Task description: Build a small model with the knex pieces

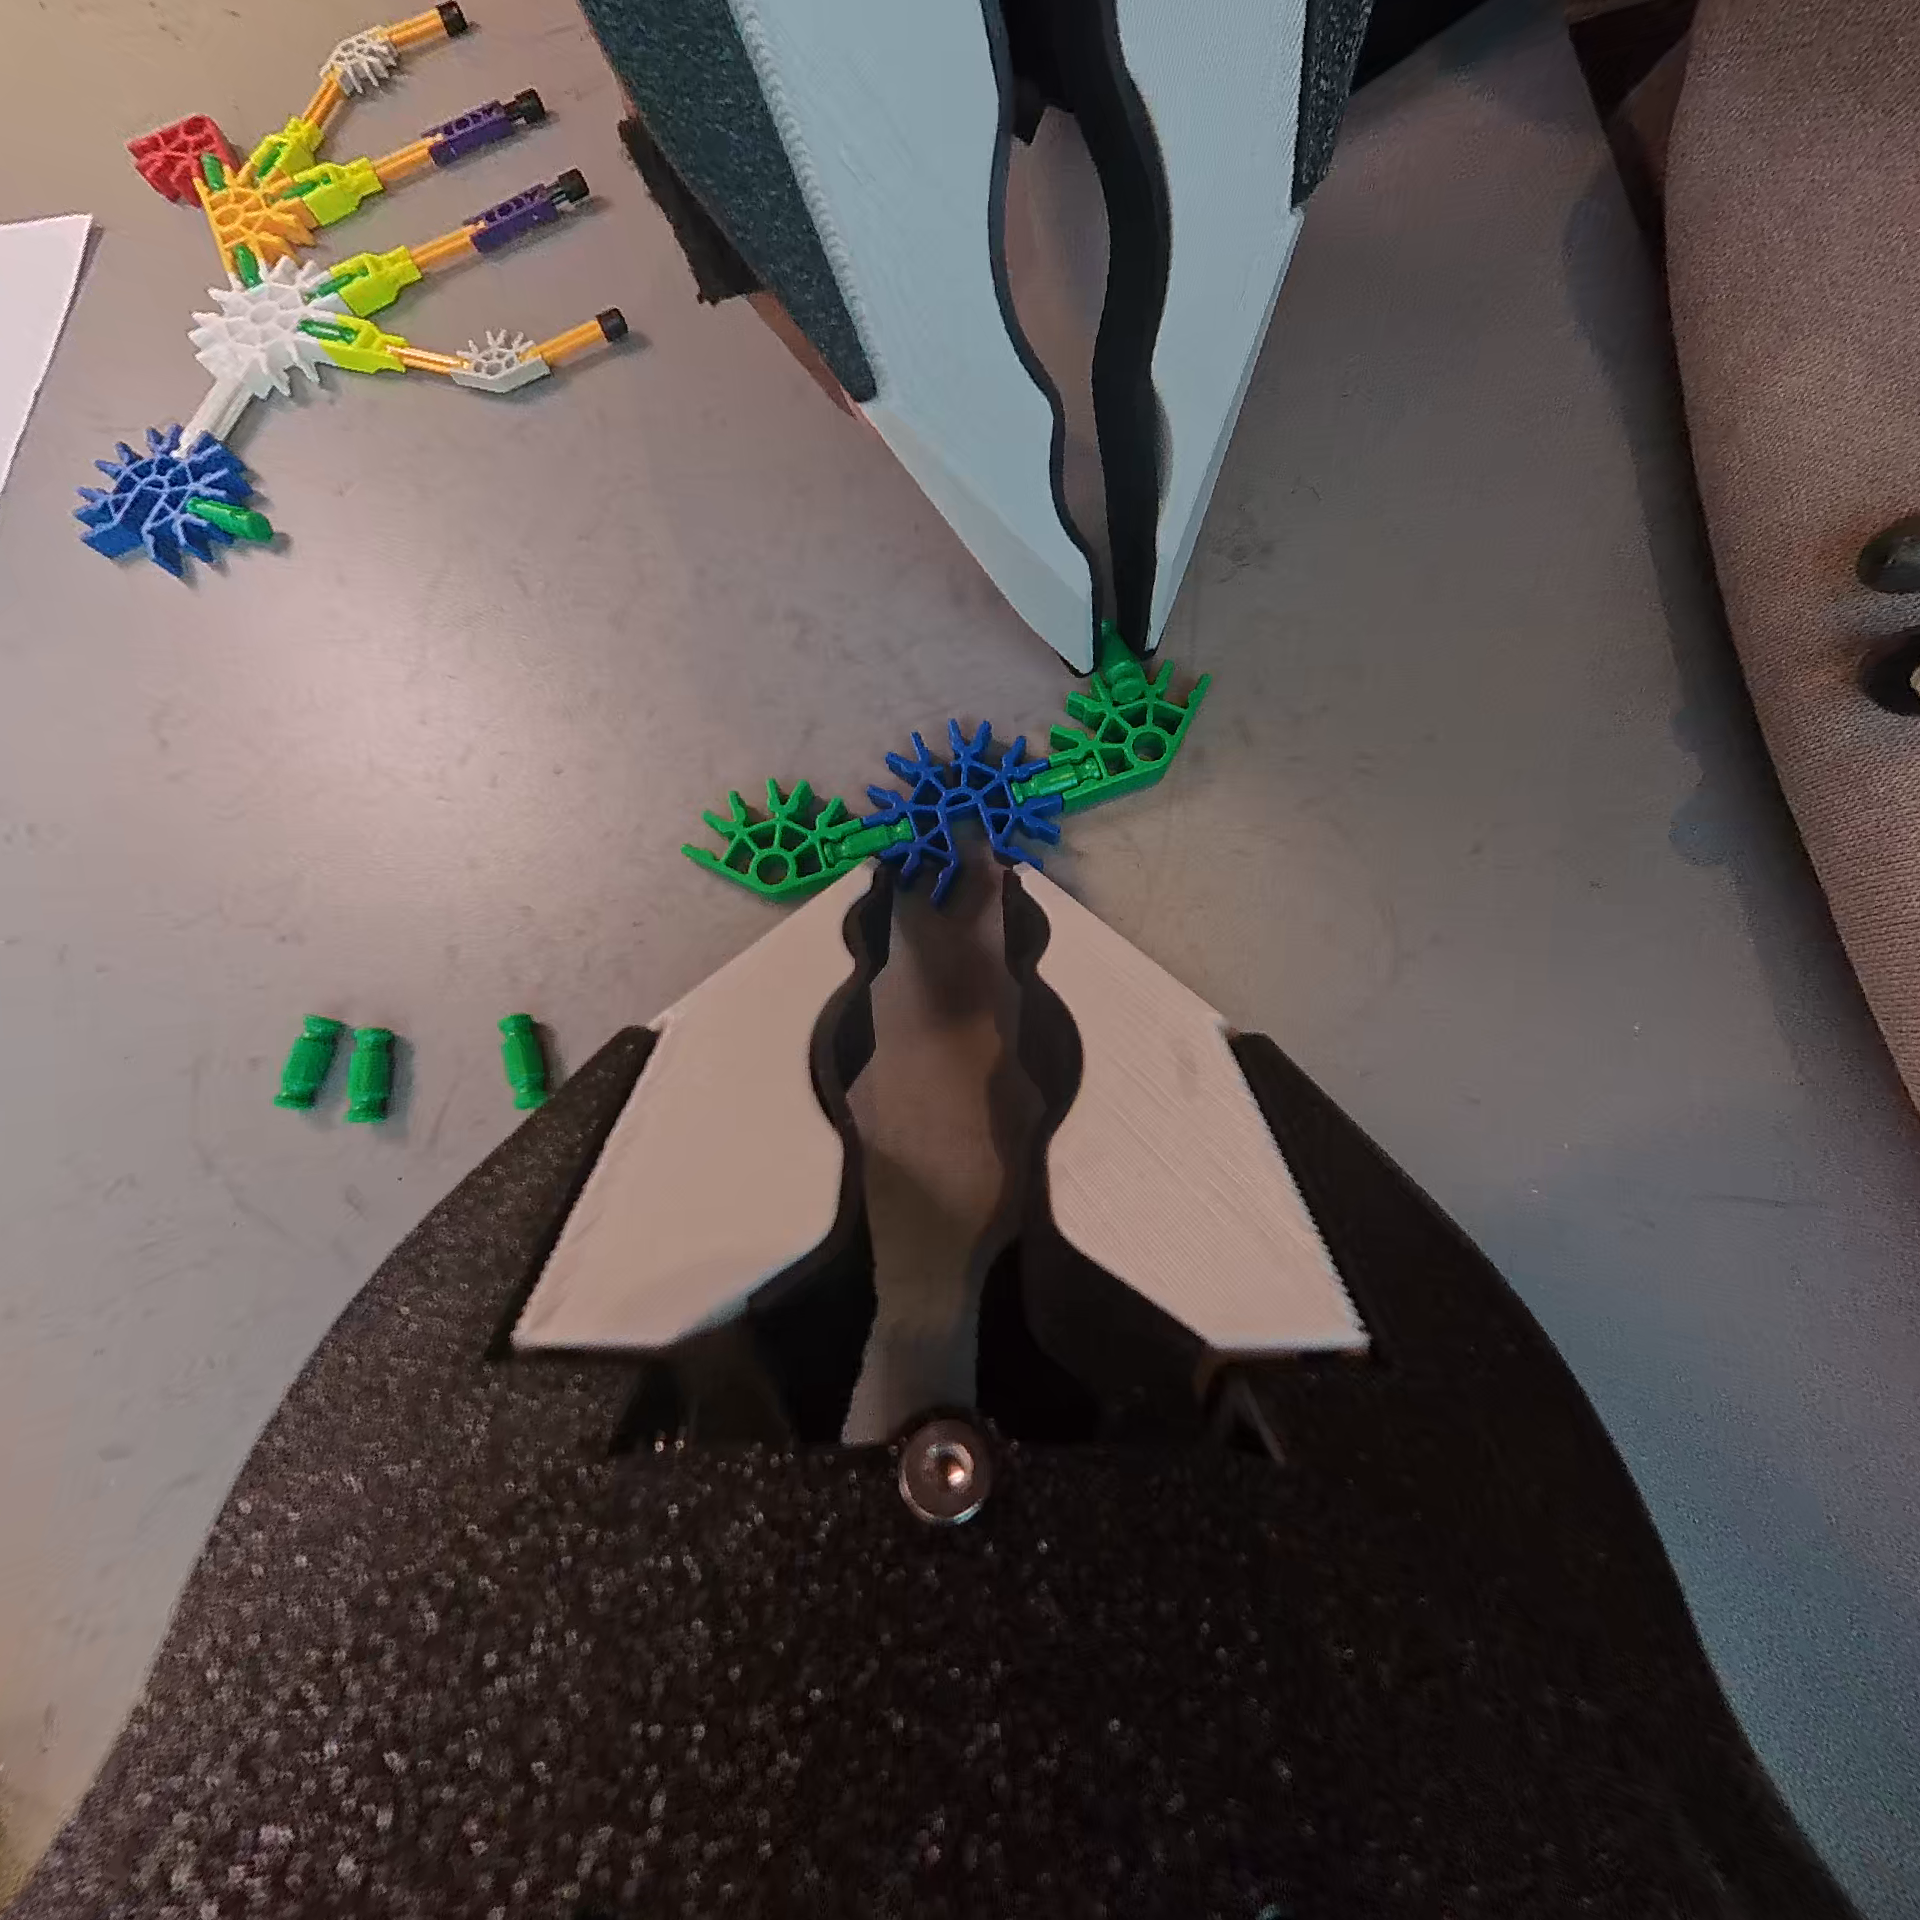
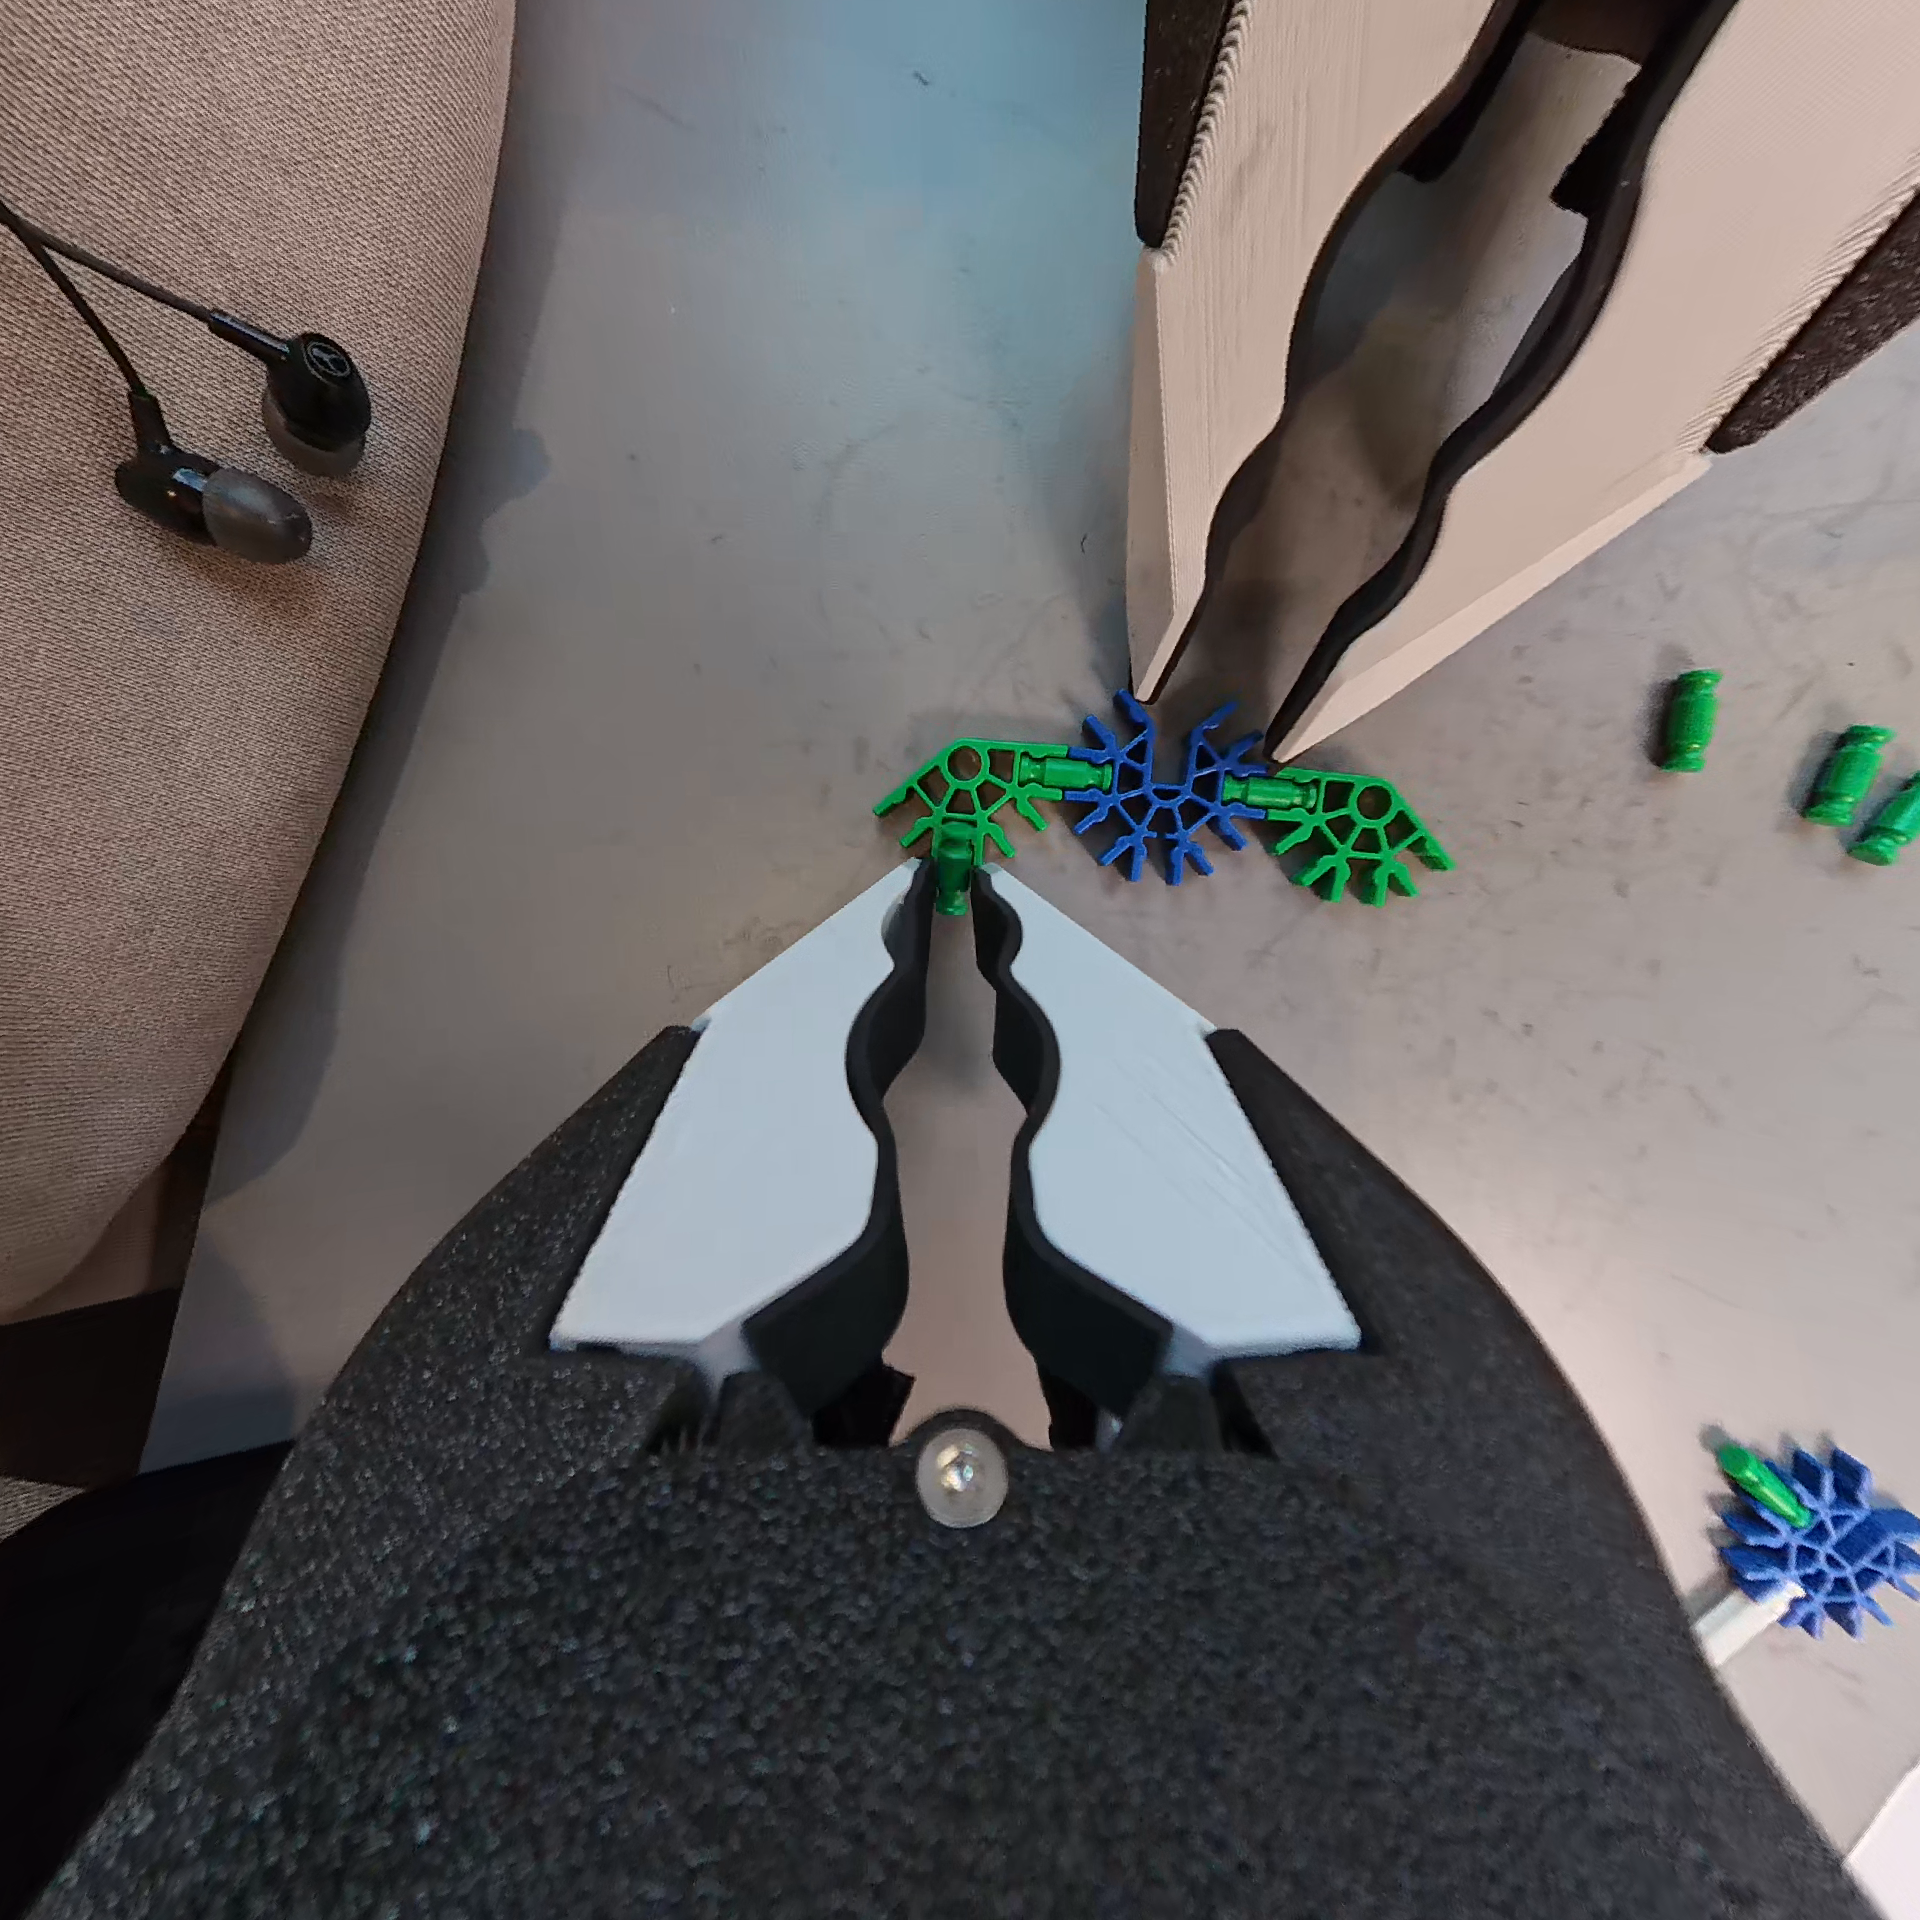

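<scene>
Landmark: blue plastic snowflake-shaped connector [image 1: 961, 805] lying flat on the grey tabletop [image 1: 520, 675], centre of a three-piece chain.

Chain: one green plastic fan-shaped connector [image 1: 774, 847] on one side of the blue hub, a second green fan-shaped connector [image 1: 1132, 732] on the other, each joined to the hub by a short green rod.

Left gripper [image 1: 940, 883]: beige fingers parted, tips straddling the near edge of the blue hub; tips at or touching its spokes, no grip on it.

Right gripper [image 2: 951, 878]: pale blue-white fingers with black pads drawn in on a short green plastic rod [image 2: 951, 868], whose far end sits in a slot of the second green fan connector, the one away from the loose rods.

Three loose short green rods [image 1: 358, 1070] lie on the table, well apart from the hub, on the first fan connector's side.

A multicoloured assembled model [image 1: 301, 281] of connectors and rods lies farther off on that same side.

Black wired earbuds [image 2: 249, 436] rest on tan fabric [image 2: 208, 727], beyond the second fan connector from the hub.
</scene>
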